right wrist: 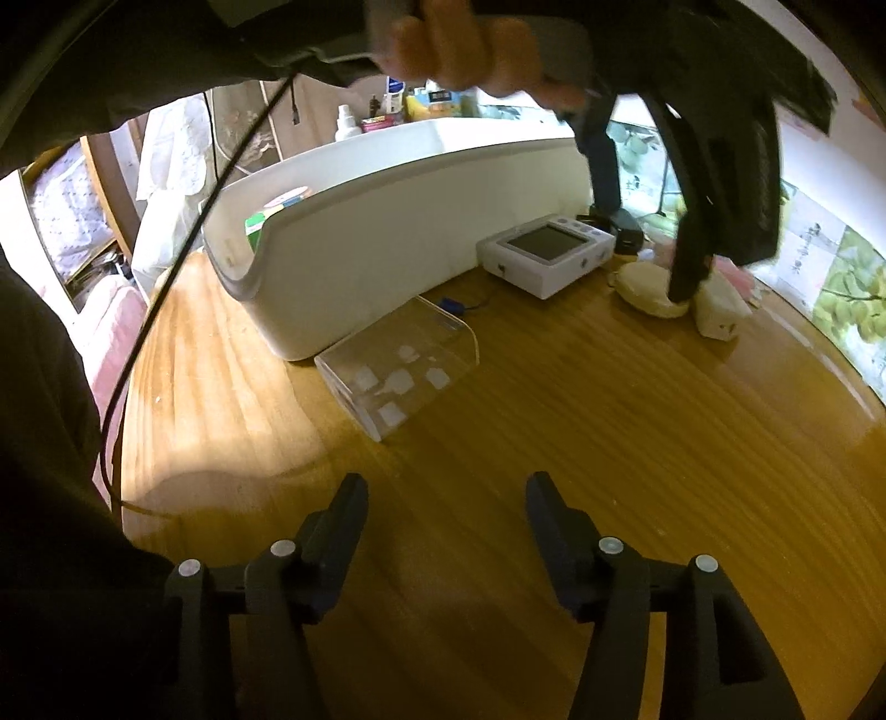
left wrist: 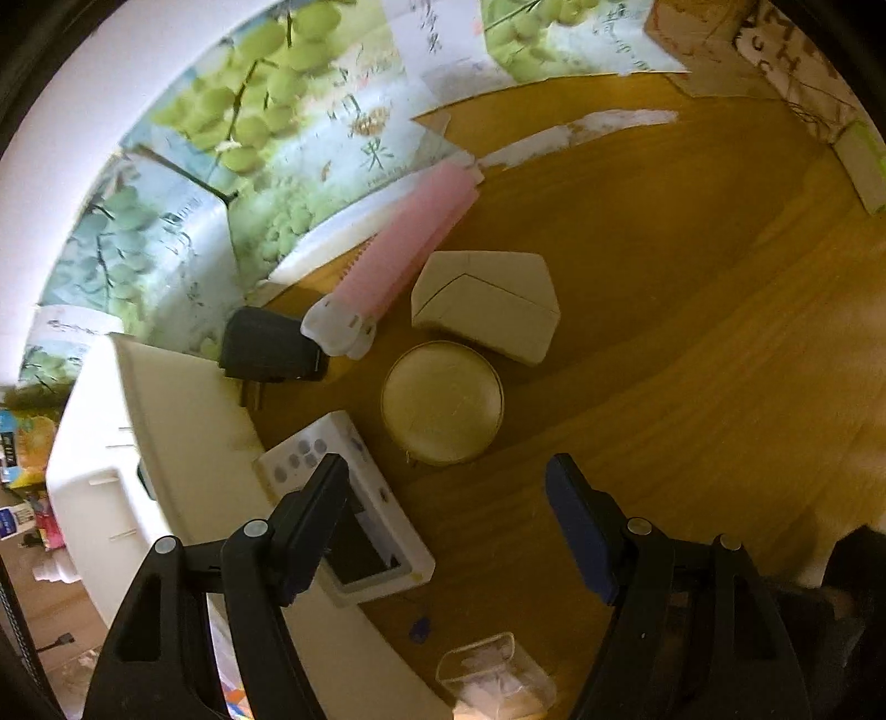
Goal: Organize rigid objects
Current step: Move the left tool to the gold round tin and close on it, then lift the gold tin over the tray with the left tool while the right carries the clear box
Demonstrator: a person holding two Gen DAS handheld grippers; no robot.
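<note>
In the left wrist view my left gripper (left wrist: 446, 471) is open above the wooden table, just short of a round gold tin (left wrist: 442, 401). Beyond the tin lie a beige pentagon box (left wrist: 487, 304), a pink and white comb-like tool (left wrist: 398, 260) and a black plug adapter (left wrist: 266, 346). A white device with a screen (left wrist: 354, 498) lies under the left finger, next to a white bin (left wrist: 166, 421). In the right wrist view my right gripper (right wrist: 446, 493) is open and empty over bare table. The left gripper (right wrist: 653, 249) hangs above the tin (right wrist: 645, 288) there.
A clear plastic box (right wrist: 398, 365) lies by the white bin (right wrist: 387, 243), which holds some items. The white device (right wrist: 545, 255) stands beyond it. Grape-printed cardboard (left wrist: 232, 166) lines the table's far side. Cardboard boxes (left wrist: 714, 50) stand at the far right.
</note>
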